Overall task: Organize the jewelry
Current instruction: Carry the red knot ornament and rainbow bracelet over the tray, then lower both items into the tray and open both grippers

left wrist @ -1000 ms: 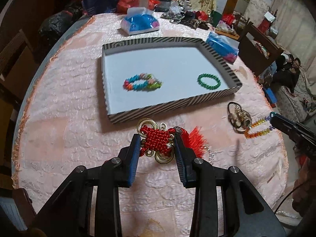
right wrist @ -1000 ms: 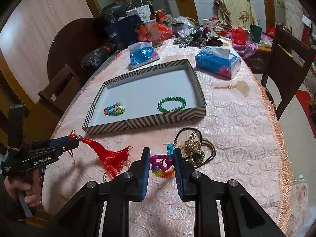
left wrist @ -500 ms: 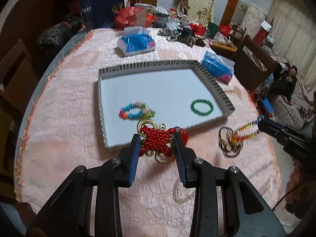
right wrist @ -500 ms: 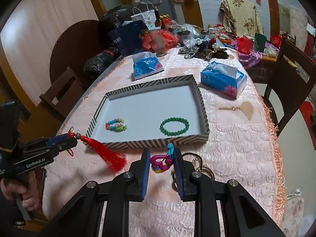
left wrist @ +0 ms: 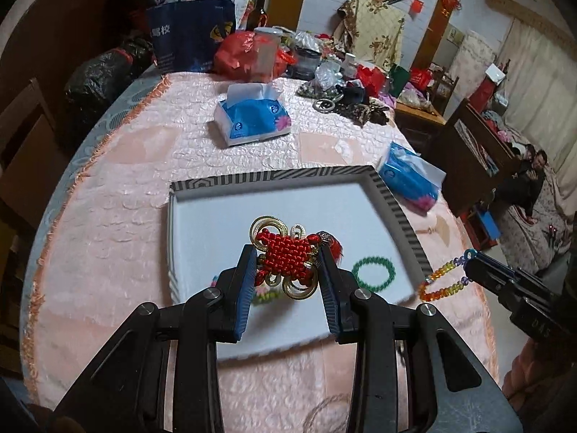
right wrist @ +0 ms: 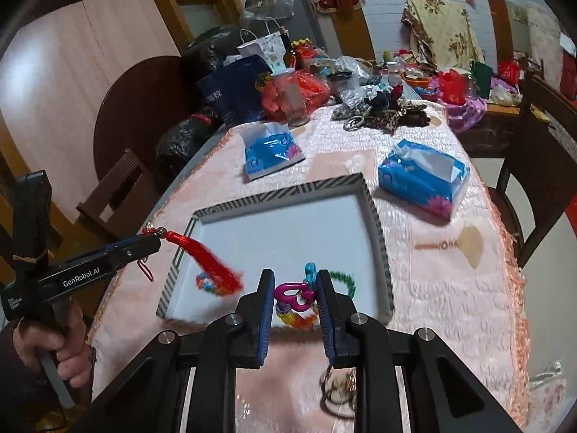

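Left wrist view: the left gripper is clamped on one red knot ornament above the striped tray. Its red tassel hangs over the tray's left side. The right gripper pinches one rainbow bead strand by its pink clasp over the tray's near edge. Inside the tray lie two bracelets: one green, one multicolored. Two blue tissue packs sit beyond the tray.

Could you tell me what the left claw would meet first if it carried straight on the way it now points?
Probably the white floor of the striped tray; the left claw, shut on the red knot ornament, aims over it. Depth is unclear.
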Tool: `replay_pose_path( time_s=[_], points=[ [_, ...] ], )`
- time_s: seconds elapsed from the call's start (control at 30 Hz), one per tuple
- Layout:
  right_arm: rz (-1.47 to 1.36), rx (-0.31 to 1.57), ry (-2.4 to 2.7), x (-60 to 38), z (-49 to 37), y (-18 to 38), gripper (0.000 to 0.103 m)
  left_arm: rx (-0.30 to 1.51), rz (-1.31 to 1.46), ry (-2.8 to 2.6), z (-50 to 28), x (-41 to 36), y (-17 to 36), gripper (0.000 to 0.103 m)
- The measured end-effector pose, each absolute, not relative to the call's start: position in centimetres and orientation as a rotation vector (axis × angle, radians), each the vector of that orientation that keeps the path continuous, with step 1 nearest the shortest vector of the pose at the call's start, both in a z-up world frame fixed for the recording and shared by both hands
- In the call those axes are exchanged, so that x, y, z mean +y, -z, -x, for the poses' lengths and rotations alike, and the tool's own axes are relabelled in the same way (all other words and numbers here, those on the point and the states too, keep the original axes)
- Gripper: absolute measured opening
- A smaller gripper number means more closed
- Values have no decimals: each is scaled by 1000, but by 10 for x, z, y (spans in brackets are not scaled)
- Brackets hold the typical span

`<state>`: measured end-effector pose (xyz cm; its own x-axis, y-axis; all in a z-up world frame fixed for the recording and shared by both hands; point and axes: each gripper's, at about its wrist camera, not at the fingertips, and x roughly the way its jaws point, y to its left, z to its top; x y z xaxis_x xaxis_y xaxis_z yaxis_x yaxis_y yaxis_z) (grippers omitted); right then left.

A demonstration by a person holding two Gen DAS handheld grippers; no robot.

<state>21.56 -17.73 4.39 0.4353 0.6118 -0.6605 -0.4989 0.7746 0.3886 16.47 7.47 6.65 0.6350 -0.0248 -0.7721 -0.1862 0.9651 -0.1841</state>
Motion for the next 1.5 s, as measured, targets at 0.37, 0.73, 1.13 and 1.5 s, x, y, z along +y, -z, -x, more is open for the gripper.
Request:
replay_pose_path(
  time_s=[0.37,0.73,1.13,1.5],
  points=[
    [-163,966,-767,-139,-246,-14,22,990,288,-116,-195,81,-7,33],
    [-123,1073,-694,-133,-273,38,22,1058,252,-188,-194,95,32,33],
    [-165,1171,-651,-139,-284,61,27,1086,234,-211,-190,100,41,39],
    [-163,1132,-622,-156,-269,44,36,1076,215,-220,-173,100,33,64]
  ],
)
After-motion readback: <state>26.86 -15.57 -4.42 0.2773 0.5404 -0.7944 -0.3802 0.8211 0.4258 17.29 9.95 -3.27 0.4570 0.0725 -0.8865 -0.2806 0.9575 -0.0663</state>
